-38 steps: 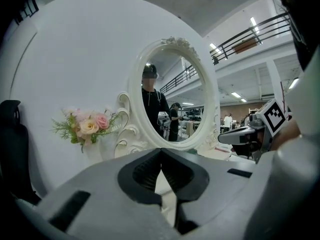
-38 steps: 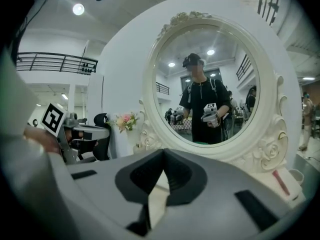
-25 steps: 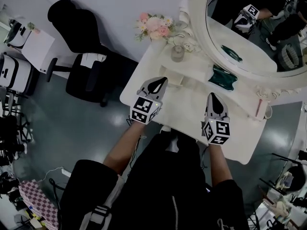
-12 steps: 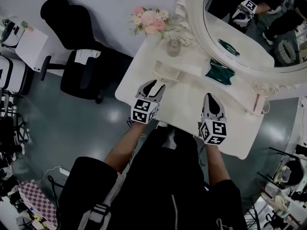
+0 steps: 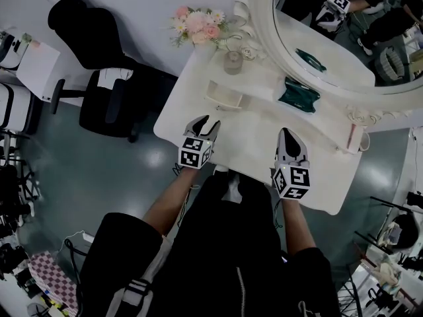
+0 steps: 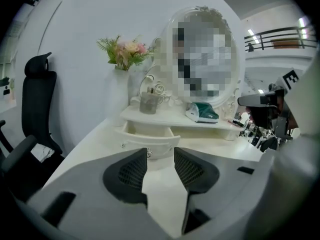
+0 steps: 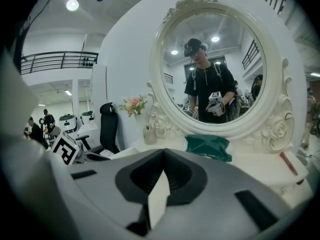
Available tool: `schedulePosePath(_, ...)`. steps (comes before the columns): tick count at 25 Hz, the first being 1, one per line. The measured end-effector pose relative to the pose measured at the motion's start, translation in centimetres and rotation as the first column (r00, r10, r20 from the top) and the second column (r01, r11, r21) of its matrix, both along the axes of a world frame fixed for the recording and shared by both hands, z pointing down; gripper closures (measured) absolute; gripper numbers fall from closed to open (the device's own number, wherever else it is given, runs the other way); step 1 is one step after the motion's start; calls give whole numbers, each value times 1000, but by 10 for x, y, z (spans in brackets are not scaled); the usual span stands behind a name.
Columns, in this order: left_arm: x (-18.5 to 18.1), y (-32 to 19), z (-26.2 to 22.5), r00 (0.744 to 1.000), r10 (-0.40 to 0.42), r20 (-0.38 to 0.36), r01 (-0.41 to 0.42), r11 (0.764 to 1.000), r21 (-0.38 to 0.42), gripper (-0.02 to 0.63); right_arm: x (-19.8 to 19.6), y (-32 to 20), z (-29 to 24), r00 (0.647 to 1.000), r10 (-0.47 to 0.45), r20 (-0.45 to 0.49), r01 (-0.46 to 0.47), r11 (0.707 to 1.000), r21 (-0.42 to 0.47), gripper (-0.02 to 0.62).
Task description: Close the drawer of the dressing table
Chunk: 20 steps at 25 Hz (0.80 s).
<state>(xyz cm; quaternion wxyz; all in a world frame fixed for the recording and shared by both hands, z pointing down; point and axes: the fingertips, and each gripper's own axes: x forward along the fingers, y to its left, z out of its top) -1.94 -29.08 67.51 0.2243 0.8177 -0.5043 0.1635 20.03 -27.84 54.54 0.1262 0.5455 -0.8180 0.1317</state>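
One drawer point(image 5: 225, 98) stands pulled out at upper centre of the head view, on the one dressing table point(image 5: 258, 144). Two grippers sit below it. The left gripper point(image 5: 206, 123) has just been opening its jaws and nothing is between them. The right gripper point(image 5: 289, 133) has its jaws together, empty. One green pouch point(image 5: 299, 95) lies right of the drawer.

Plain pale wall point(image 5: 139, 5) at the back. Glossy dark grey floor point(image 5: 99, 177), patched with reflected ceiling light. Black office chair point(image 5: 99, 58) close against the wall, with something white point(image 5: 114, 79) on its seat. White cabinet point(image 5: 36, 68) at the far left. High up, a round ceiling lamp point(image 7: 72, 5) and a dark balcony railing point(image 7: 55, 59).
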Motion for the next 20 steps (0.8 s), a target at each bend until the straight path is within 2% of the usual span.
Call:
schedulePosePath(3, -2, -5, 8, 1000, -1, 19, 2, 1000, -20, 425, 3, 2, 2, 1000, 9, 1, -9, 1000, -6, 597)
schedulePosePath(8, 0, -20, 23, 1000, -5, 11, 6, 998, -58, 419, 11, 3, 2, 1000, 26, -4, -26, 1000, -9, 597)
schedulePosePath(20, -1, -46, 59, 997, -59, -57, 48, 982, -183, 434, 44, 3, 4, 995, 103, -11, -103, 995, -16, 597)
